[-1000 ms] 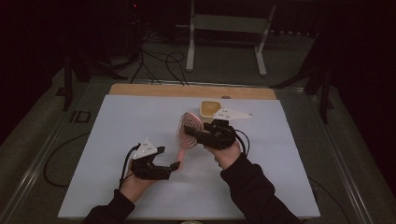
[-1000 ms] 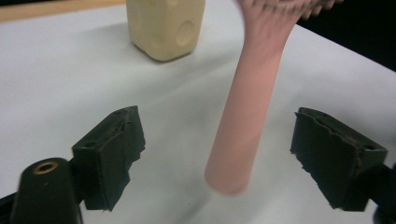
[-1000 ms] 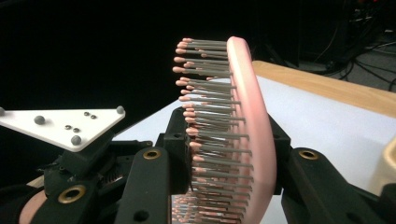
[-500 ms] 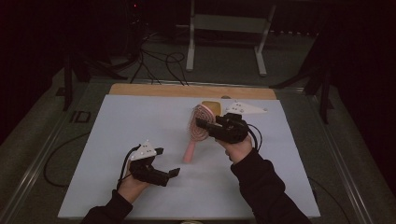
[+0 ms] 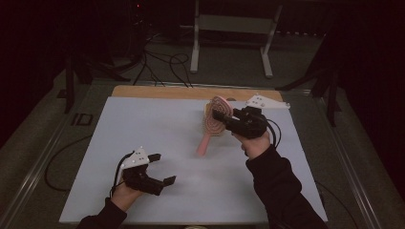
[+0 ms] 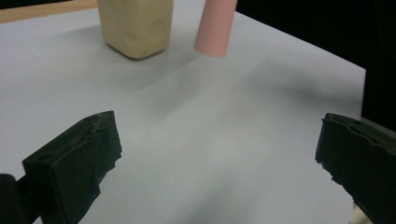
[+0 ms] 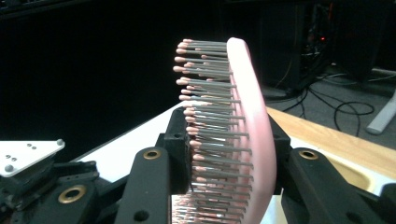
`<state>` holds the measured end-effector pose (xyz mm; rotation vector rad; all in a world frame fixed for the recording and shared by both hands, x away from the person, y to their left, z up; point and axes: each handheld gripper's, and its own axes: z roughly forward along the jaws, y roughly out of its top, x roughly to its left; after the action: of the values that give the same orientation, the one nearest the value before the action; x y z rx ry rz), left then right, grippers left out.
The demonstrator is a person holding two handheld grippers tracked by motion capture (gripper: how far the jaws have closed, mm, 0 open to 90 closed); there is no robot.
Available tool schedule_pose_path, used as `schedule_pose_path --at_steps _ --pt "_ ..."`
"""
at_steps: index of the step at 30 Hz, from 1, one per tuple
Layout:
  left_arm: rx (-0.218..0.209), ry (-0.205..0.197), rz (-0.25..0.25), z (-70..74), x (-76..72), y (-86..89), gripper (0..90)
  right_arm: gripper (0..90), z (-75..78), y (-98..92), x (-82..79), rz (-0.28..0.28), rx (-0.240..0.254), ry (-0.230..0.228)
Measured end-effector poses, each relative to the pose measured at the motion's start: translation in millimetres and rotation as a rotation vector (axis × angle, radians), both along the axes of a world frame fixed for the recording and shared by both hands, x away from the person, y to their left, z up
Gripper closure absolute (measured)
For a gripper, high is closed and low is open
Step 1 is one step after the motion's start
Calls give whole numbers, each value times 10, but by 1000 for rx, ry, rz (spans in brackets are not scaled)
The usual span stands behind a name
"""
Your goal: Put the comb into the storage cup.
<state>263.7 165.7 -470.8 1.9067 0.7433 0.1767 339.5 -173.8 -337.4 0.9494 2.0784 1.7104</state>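
We see the right gripper (image 5: 224, 118) at about one o'clock on the white table (image 5: 143, 124), clenched on a pink hairbrush (image 5: 216, 123). In the right gripper view its two black jaws press on the brush head (image 7: 243, 135) from either side, one against the bristle face and one against the smooth pink back. The bottom of the head is cut off at the lower edge of that view, and we cannot make out the handle there.

From the high view the handle (image 5: 204, 145) slants down towards seven o'clock from the head; we cannot tell whether its tip touches the table or hangs just above it. The left gripper view shows the handle's rounded end (image 6: 214, 32), with its upper part cut off by the top edge.

The left gripper (image 5: 160, 169) sits at about seven o'clock on the table, well apart from the brush. Its jaws have just been opening and now stand released, spread wide with bare table between them.

A pale yellow object (image 6: 137, 25) stands beyond, at about eleven o'clock in the left gripper view. Its top is cut off, so we cannot say what it is. In the high view the brush head and the right gripper hide most of it.
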Motion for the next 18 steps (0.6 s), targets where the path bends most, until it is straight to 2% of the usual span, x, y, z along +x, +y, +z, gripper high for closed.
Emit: schedule_pose_path --at_steps 7,12,18 --pt "7 6 28 -33 -43 108 4 647 96 -101 34 -27 -2 -18" --pt "12 -13 33 -39 -90 186 4 647 161 -168 69 -45 5 -25" --pt "13 -11 45 -60 -150 258 4 647 248 -208 93 -61 2 -44"
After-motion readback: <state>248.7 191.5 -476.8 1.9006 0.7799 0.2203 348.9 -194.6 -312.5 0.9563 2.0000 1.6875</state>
